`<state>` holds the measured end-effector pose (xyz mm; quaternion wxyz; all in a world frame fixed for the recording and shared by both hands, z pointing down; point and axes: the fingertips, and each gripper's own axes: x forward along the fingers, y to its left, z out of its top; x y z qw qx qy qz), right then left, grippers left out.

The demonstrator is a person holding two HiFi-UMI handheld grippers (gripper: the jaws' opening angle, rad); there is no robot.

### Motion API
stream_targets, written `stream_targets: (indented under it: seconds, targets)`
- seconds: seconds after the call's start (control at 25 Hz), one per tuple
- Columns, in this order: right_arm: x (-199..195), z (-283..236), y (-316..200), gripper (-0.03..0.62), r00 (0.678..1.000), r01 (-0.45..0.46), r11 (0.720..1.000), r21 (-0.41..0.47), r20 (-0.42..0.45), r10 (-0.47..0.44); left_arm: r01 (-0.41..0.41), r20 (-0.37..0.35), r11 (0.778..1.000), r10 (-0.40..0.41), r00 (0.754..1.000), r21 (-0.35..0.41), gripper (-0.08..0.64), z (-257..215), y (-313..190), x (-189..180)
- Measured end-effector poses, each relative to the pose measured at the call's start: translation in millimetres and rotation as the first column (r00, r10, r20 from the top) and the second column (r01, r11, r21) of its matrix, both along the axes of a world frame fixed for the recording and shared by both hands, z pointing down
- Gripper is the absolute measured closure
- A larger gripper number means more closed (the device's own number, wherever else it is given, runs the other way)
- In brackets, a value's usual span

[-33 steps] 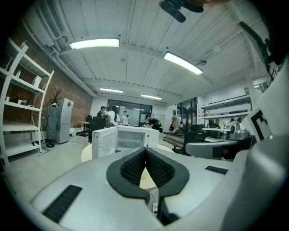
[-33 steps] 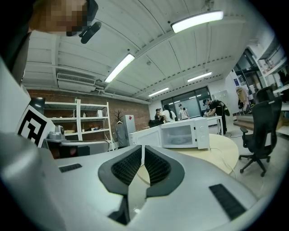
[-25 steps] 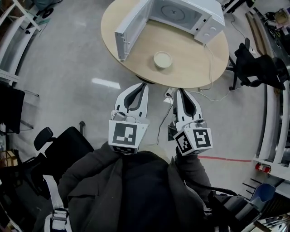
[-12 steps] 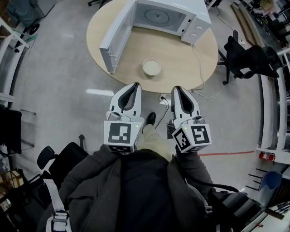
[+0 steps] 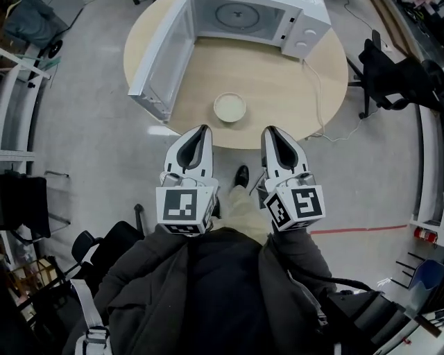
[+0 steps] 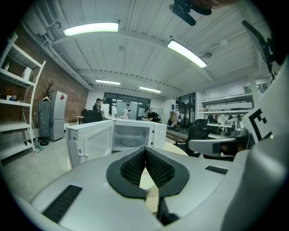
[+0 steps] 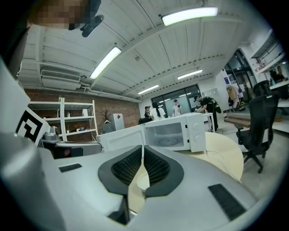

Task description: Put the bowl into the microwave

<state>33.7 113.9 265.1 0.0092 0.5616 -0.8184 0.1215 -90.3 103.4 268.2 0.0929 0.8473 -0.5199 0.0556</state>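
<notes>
A small cream bowl sits on the round wooden table, near its front edge. Behind it stands a white microwave with its door swung wide open to the left and its glass turntable showing. My left gripper and right gripper hover side by side just short of the table edge, both shut and empty. In the left gripper view the microwave lies straight ahead past the closed jaws. In the right gripper view the bowl peeks between the jaws, the microwave beyond.
A power cord runs from the microwave over the table's right edge. A black office chair stands to the right, another black chair at lower left. Metal shelving lines the left side. Several people stand far off.
The table, bowl and microwave have drawn closer and shifted left in the head view; both grippers now reach the table's front edge. The jaws have stayed shut.
</notes>
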Motion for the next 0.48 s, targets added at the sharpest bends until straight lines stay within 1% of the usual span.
stream_targets:
  seconds: [0.12, 0.24, 0.36, 0.48]
  targets:
    - [13, 18, -22, 0.583, 1.000, 0.017, 0.999, -0.037, 0.020, -0.016, 0.021, 0.031, 0.999, -0.020, 0.999, -0.032, 0.551, 13, -21, 11]
    - [20, 36, -42, 0.582, 0.998, 0.046, 0.996, -0.079, 0.053, -0.042, 0.050, 0.083, 0.997, -0.044, 0.996, -0.066, 0.551, 24, -39, 14]
    - [36, 47, -69, 0.583, 0.995, 0.077, 0.993, -0.085, 0.065, -0.072, 0.088, 0.121, 0.994, -0.079, 0.989, -0.069, 0.551, 31, -61, 23]
    - [54, 52, -96, 0.582, 0.993, 0.094, 0.992, -0.079, 0.076, -0.088, 0.140, 0.132, 0.989, -0.132, 0.982, -0.054, 0.551, 32, -82, 31]
